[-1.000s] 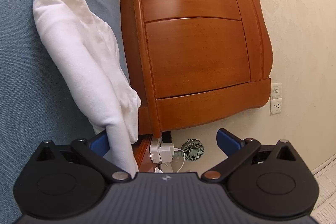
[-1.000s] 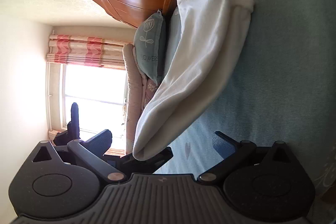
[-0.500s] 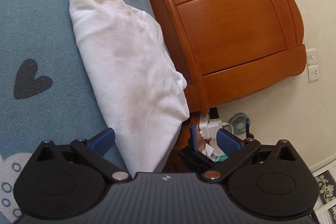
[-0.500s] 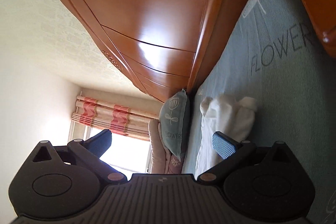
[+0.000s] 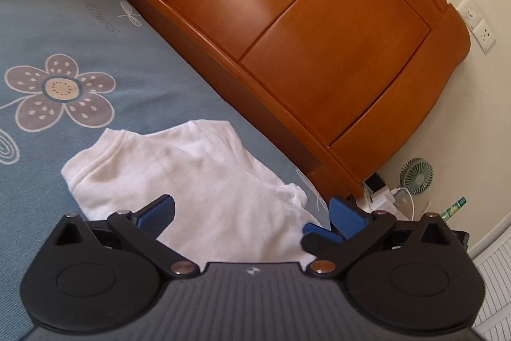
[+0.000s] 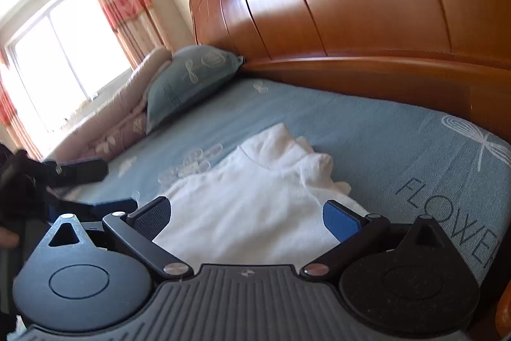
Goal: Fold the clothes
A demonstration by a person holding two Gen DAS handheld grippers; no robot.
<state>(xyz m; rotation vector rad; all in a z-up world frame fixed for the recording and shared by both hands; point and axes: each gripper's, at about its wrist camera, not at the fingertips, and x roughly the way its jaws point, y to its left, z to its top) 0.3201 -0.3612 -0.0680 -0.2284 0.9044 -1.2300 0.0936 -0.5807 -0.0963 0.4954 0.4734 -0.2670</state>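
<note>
White garment (image 5: 204,181) lies bunched on the bed (image 5: 95,123), near the headboard (image 5: 303,37) and the bed's side edge. Left gripper (image 5: 252,211) hovers over it, jaws spread, holding nothing. Right gripper (image 6: 246,214) likewise stands wide and empty above the cloth. Risk: a pull toward that edge could drag the loose cloth off the bed; a one-layer pinch would spoil the fold.

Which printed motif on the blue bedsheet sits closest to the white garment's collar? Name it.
In the left wrist view, the grey five-petal flower, just beyond the white garment. The small dragonfly motif lies farther off, near the headboard.
</note>
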